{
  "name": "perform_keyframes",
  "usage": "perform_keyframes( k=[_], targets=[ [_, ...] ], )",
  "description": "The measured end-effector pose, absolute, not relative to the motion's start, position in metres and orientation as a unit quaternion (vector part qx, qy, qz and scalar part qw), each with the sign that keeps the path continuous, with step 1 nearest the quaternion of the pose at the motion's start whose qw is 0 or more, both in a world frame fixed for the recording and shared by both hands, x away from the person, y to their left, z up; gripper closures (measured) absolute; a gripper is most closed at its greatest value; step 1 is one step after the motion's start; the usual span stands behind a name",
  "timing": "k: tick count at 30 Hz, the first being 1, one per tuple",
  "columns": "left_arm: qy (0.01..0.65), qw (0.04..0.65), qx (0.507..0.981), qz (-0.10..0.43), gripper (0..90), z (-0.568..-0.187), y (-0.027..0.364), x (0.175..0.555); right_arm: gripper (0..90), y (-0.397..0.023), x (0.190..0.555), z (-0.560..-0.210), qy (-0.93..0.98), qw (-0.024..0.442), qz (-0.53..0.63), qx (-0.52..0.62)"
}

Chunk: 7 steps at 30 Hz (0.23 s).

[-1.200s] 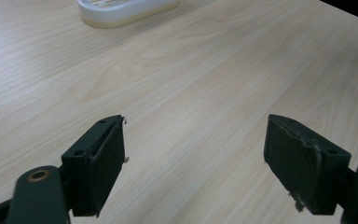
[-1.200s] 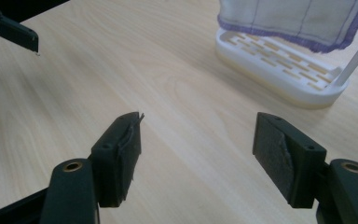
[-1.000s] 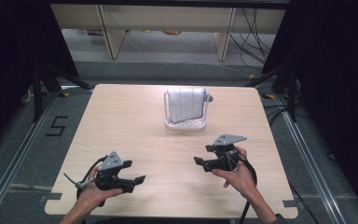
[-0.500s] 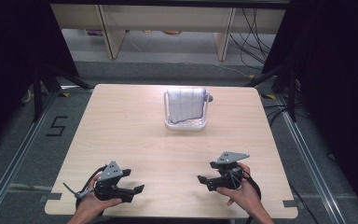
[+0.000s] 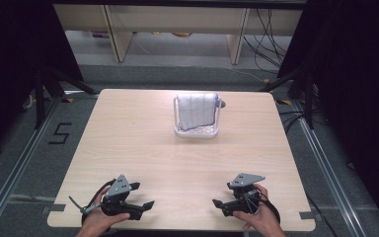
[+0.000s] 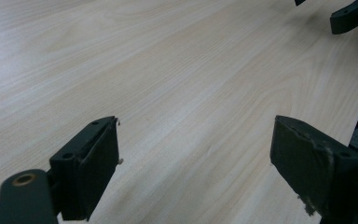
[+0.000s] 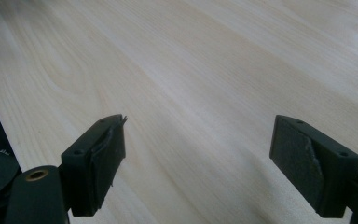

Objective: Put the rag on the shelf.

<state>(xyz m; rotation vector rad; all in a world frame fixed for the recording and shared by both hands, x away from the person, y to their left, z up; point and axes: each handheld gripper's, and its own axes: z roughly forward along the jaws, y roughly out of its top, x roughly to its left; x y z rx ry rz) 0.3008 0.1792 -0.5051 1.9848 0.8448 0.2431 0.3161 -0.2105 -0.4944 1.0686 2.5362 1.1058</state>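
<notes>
The folded cloth hangs draped in its white rack at the far middle of the bench — apparently finished; the left gripper and right gripper rest at the near edge, well apart from it — jaws wide, holding nothing

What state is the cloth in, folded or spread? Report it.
Folded: the cloth stands as a compact bundle inside the clear container, not laid flat.
</notes>
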Motion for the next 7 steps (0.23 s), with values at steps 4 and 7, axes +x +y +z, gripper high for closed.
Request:
perform_keyframes(
  k=[4, 7],
  targets=[
    [0.342, 0.464, 0.811, 0.099, 14.9, -0.5048, 0.179, 0.3012, 18.6, -0.2097, 0.3163, -0.4955, 0.848, 0.087, 0.377, 0.361],
    [0.344, 0.461, 0.812, 0.105, 14.9, -0.5061, 0.1801, 0.3023, 18.5, -0.2105, 0.3164, -0.4945, 0.85, 0.092, 0.375, 0.359]
  ],
)
